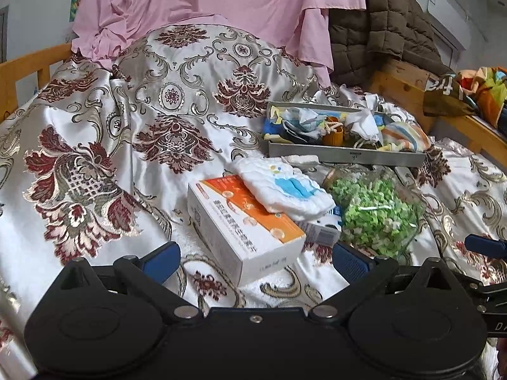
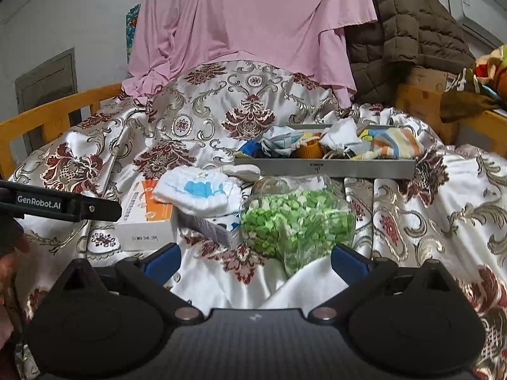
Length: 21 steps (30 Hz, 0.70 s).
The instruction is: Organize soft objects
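A white quilted cloth with a blue print (image 1: 286, 186) (image 2: 198, 190) lies on top of an orange-and-white box (image 1: 244, 224) (image 2: 145, 218). Behind it a metal tray (image 1: 345, 153) (image 2: 326, 166) holds several soft items: striped cloths, white rags and an orange cup. A small whitish pad (image 1: 301, 160) (image 2: 242, 169) rests just in front of the tray. My left gripper (image 1: 255, 261) is open, with the box's near corner between its blue pads. My right gripper (image 2: 255, 261) is open too, empty, just short of a glass jar of green paper bits (image 1: 377, 212) (image 2: 298, 221).
A patterned satin bedspread (image 1: 126, 145) (image 2: 443, 209) covers the bed. Pink fabric (image 1: 221, 0) and a brown quilted coat (image 1: 380, 25) hang behind. Wooden bed rails (image 1: 28, 66) (image 2: 41, 117) stand at both sides. A small blue-and-white box (image 1: 323, 228) (image 2: 215, 228) lies between box and jar.
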Motion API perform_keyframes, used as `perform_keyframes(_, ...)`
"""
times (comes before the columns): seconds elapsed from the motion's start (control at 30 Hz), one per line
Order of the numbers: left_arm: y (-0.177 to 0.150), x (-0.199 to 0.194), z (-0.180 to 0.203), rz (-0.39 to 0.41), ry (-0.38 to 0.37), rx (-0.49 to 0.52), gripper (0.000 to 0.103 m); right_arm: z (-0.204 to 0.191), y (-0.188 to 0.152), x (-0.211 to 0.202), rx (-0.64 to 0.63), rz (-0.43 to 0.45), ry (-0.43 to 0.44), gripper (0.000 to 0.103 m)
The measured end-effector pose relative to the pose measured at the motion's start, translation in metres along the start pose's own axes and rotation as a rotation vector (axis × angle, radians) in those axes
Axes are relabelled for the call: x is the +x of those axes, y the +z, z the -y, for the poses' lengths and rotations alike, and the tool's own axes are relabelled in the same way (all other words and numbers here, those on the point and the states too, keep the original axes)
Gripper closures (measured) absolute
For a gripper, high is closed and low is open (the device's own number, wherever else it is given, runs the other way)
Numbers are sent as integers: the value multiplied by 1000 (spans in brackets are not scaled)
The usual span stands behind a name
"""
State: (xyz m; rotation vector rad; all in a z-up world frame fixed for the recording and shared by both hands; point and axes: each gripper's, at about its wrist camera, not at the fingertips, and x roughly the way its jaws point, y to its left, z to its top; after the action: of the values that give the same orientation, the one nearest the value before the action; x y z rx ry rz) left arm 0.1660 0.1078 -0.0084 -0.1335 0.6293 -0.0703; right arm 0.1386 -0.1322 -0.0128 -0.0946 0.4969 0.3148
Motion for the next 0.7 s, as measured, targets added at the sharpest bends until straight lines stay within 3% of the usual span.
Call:
perform_keyframes(0.33,15,21,1,30,-44,18,1,2,8,13,-6,36,-19,0)
perform_keyframes(0.47,27,38,-2,34,-116,9,1,6,19,23,-42,44,-38,0)
perform_keyframes(0.7,53,75,-12,84,-228,38,1,19,61,61,-219,-4,-30,0)
